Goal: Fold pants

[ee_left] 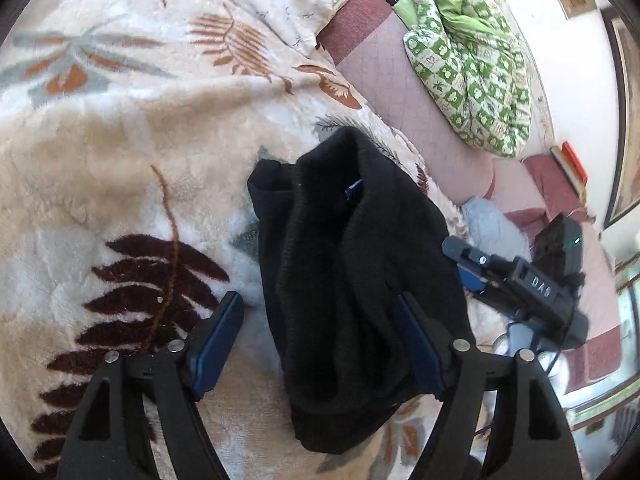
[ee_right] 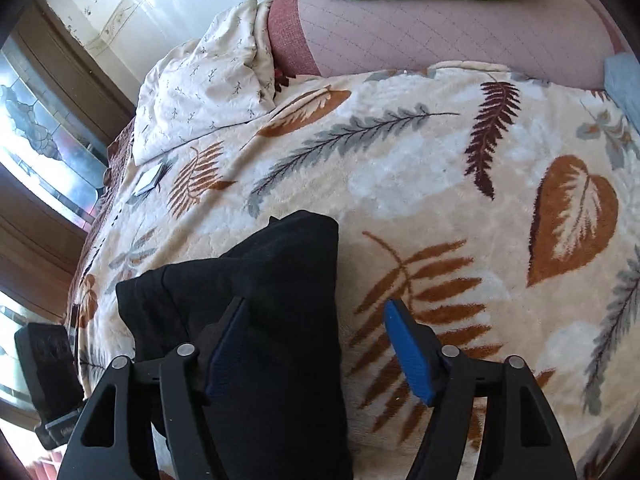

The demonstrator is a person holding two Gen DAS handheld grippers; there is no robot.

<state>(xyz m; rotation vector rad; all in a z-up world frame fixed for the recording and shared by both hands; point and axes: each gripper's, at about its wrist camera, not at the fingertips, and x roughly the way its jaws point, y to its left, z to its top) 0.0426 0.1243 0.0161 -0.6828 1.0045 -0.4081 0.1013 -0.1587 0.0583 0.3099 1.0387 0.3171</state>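
Note:
The black pants (ee_left: 352, 280) lie bunched in a folded heap on the leaf-patterned blanket (ee_left: 120, 184). My left gripper (ee_left: 320, 320) is open just above the heap, its right finger (ee_left: 416, 344) against the fabric and its left finger over the blanket. The right gripper's body (ee_left: 520, 280) shows at the heap's right side. In the right wrist view the pants (ee_right: 256, 304) lie under and left of my open right gripper (ee_right: 316, 328); its left finger (ee_right: 228, 348) is over the fabric, and its right finger (ee_right: 408, 352) is over the blanket (ee_right: 440, 200).
A cream quilt (ee_right: 208, 92) and a small flat packet (ee_right: 150, 180) lie at the blanket's far end. A pink sofa (ee_left: 400, 80) holds a green patterned bundle (ee_left: 468, 60). A pale blue cloth (ee_left: 492, 224) lies beside the pants. A window (ee_right: 36, 152) is at the left.

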